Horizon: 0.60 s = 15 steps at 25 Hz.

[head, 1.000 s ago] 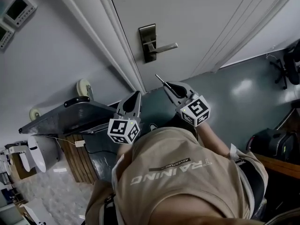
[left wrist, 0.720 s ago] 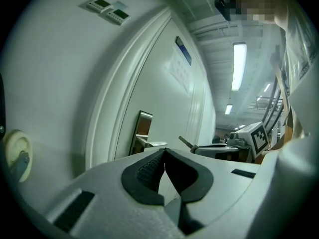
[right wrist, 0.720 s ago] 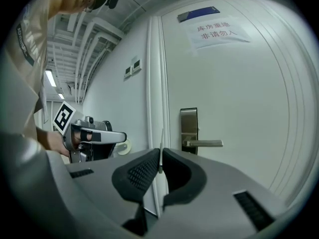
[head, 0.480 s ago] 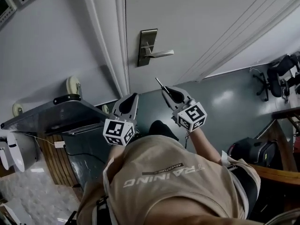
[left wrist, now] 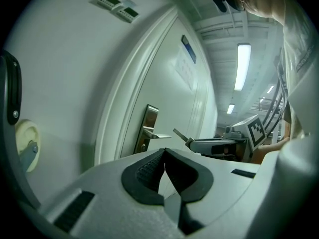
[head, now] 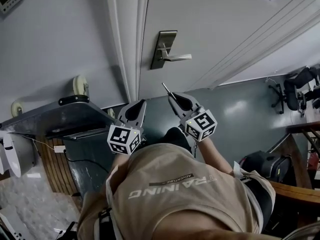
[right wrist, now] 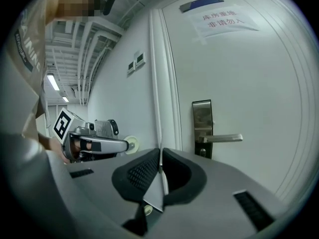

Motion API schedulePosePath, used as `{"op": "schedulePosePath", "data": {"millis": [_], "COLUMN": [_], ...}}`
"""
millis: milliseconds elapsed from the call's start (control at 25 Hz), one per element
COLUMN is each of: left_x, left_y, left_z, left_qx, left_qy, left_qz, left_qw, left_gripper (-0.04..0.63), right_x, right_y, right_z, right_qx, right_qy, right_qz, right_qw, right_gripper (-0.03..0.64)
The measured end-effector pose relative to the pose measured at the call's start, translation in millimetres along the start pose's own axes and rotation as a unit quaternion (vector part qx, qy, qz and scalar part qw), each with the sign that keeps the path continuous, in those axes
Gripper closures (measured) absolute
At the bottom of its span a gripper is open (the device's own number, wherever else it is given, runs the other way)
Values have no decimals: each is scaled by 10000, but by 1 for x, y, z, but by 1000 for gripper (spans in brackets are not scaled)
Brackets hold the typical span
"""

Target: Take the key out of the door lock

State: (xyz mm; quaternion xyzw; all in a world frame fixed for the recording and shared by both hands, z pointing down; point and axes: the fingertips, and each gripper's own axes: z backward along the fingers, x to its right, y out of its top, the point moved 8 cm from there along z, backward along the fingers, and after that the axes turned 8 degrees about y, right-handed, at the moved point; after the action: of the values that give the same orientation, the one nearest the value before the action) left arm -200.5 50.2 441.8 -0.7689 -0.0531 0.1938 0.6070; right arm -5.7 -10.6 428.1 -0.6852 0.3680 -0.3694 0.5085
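Right tool is clamped shut on the key — the thin blade pokes up out of its tips at the centre of the head view. Left tool, just left of it, has its jaws pressed together on nothing. Farther off, upper middle of the frame, the lock plate and lever sit on the door, well apart from the key. The keyhole looks empty, though it is small to judge — so the extraction seems done.
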Motion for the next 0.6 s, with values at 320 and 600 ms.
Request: {"op": "schedulePosePath", "data": {"millis": [320, 600], "left_x": [-1, -7], "left_y": [3, 0], "left_z": [-3, -2], "left_qx": [78, 55], "left_qy": [-49, 14], "left_qz": [49, 75], "left_qw": [9999, 10000], "left_gripper": [589, 589], "right_x": [-5, -3], "right_y": [5, 3], "right_z": [-5, -18], "right_qx": [-116, -269], "right_qy": [7, -37], "right_qz": [296, 509], "right_qw": [9995, 9983], "right_gripper": [588, 588]}}
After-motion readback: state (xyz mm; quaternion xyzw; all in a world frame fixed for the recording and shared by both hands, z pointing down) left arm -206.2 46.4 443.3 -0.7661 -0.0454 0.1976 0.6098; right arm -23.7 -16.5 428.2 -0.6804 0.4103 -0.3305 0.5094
